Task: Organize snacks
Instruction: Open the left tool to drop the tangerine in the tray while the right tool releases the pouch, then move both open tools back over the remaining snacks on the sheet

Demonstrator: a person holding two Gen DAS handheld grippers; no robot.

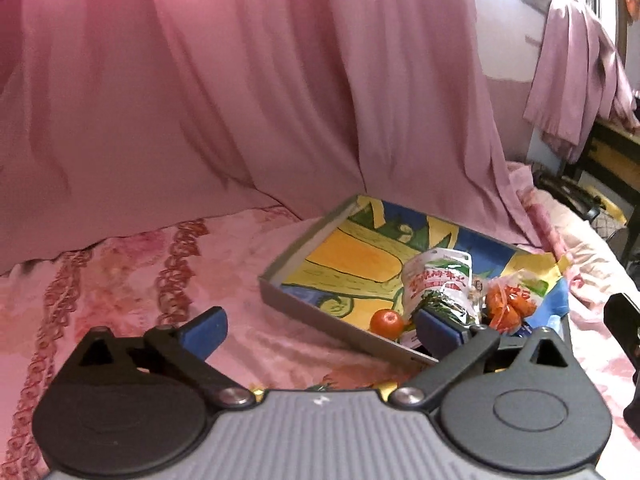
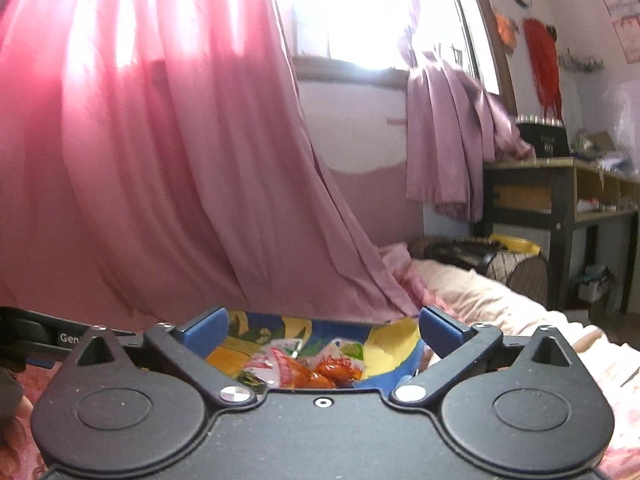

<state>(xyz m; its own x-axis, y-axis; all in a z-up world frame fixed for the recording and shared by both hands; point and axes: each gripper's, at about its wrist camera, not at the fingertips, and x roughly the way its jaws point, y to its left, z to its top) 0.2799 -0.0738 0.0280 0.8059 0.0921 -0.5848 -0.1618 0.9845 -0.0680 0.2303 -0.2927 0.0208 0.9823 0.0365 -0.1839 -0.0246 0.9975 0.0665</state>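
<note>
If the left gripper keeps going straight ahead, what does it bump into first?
Probably the pink bedspread, then the pink curtain behind it. The open left gripper points left of the snack box, though depth is hard to judge.

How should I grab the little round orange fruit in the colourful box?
Grip the small round orange fruit across its widest middle, coming from above. It sits low in the painted cardboard tray, close to the grey near wall, with the green-and-white snack packet on its right, so a sideways approach looks blocked.

Snack packets (image 1: 438, 284) in tray (image 1: 320, 312)
</note>
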